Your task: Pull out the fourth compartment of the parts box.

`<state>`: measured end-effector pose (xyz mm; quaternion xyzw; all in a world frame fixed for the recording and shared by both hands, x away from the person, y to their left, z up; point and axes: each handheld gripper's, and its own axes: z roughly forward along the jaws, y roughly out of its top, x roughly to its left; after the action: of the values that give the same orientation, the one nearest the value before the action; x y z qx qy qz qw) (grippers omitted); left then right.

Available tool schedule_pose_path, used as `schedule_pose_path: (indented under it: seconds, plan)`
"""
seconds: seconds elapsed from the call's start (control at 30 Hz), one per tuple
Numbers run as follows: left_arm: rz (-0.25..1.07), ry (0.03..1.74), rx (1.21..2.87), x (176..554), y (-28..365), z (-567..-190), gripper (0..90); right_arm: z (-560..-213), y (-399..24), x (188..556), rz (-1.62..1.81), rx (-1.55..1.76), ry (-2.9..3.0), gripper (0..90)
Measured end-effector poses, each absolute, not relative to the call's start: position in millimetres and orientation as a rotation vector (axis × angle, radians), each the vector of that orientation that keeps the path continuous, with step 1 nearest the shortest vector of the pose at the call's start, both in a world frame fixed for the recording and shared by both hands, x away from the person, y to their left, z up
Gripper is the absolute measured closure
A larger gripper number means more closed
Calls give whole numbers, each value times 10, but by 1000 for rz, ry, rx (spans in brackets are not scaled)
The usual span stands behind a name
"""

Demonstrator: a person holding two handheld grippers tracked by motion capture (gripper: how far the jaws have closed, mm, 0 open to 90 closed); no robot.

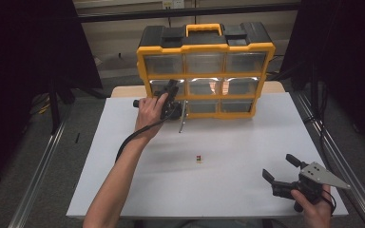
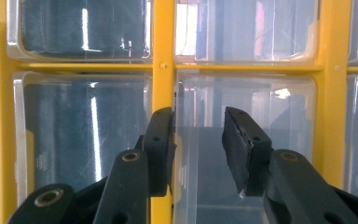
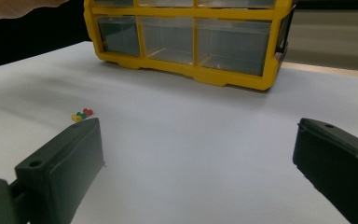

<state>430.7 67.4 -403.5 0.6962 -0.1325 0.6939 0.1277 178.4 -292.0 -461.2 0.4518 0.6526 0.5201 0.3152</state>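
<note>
**A:** Where's the drawer it's going for?

**B:** The clear plastic drawer [image 2: 261, 93] sits in the centre column of the yellow-and-black storage cabinet [image 1: 204, 47], at the back of the white table top [image 1: 247, 137]. It's straight ahead of the left gripper [image 2: 198, 116], front face square to it. I can't tell for certain which row it's in.

**A:** And how do the tongs stand?

**B:** Partly apart. One jaw is in front of the yellow upright that separates the left and centre columns. The other is over the drawer's clear front. I see nothing pinched between the pads. Whether a pull lip lies in the gap, the glare hides.

**A:** So which way does the move go?

**B:** I'd say the drawer slides along the gripper's own line, towards the person, so the grip wants to centre on the front, a little off that upright.

**A:** The other hand?

**B:** The right gripper [image 1: 278, 166] rests well away at the near right corner, jaws spread wide, holding nothing. A small cluster of red, green and yellow pieces [image 1: 198, 158] lies mid-table. The left is plainly the nearer one.
</note>
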Motion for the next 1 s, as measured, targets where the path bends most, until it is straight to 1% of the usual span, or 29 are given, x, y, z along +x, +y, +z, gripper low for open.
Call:
schedule_pose_path:
  seconds: [0.1, 0.13, 0.27, 0.37, 0.4, 0.47, 0.57, 0.6, 0.63, 0.67, 0.73, 0.8, 0.83, 0.87, 0.93, 1.0]
  plan:
    - [2013, -370, 2056, 4308, 645, -4015, 657, -4611, -2915, 1784, 1375, 1201, 1717, 14]
    - [2038, -355, 2051, 4306, 634, -4023, 657, -4612, -2917, 1784, 1376, 1197, 1719, 14]
    - [2049, -358, 2043, 4318, 601, -4009, 686, -4612, -2918, 1784, 1378, 1198, 1718, 14]
    - [2040, -342, 2051, 4320, 583, -4010, 723, -4612, -2924, 1781, 1376, 1193, 1724, 14]
    - [2025, -329, 2052, 4325, 582, -4002, 720, -4612, -2923, 1784, 1378, 1197, 1717, 14]
    - [2017, -319, 2053, 4322, 584, -3976, 760, -4614, -2927, 1783, 1376, 1192, 1724, 14]
    - [2019, -315, 2059, 4322, 580, -3963, 782, -4613, -2926, 1782, 1377, 1192, 1725, 14]
    - [2007, -317, 2025, 4346, 574, -3987, 783, -4613, -2924, 1784, 1375, 1193, 1724, 14]
    - [2007, -317, 2025, 4346, 574, -3987, 785, -4613, -2924, 1784, 1375, 1193, 1724, 14]
    - [2022, -300, 2062, 4318, 565, -3972, 785, -4613, -2924, 1782, 1377, 1193, 1725, 14]
    - [2013, -316, 2029, 4338, 572, -3979, 788, -4613, -2926, 1780, 1376, 1191, 1724, 14]
    - [2006, -303, 2055, 4322, 575, -3968, 789, -4614, -2928, 1782, 1376, 1192, 1724, 14]
    - [2027, -318, 2058, 4315, 577, -3950, 789, -4614, -2928, 1782, 1376, 1192, 1724, 14]
    - [1992, -329, 2053, 4329, 594, -3957, 790, -4613, -2930, 1781, 1376, 1192, 1723, 14]
    - [1999, -327, 2070, 4311, 601, -3945, 790, -4613, -2931, 1779, 1375, 1192, 1723, 14]
    - [1978, -324, 2066, 4318, 608, -3939, 790, -4612, -2933, 1777, 1378, 1193, 1721, 14]
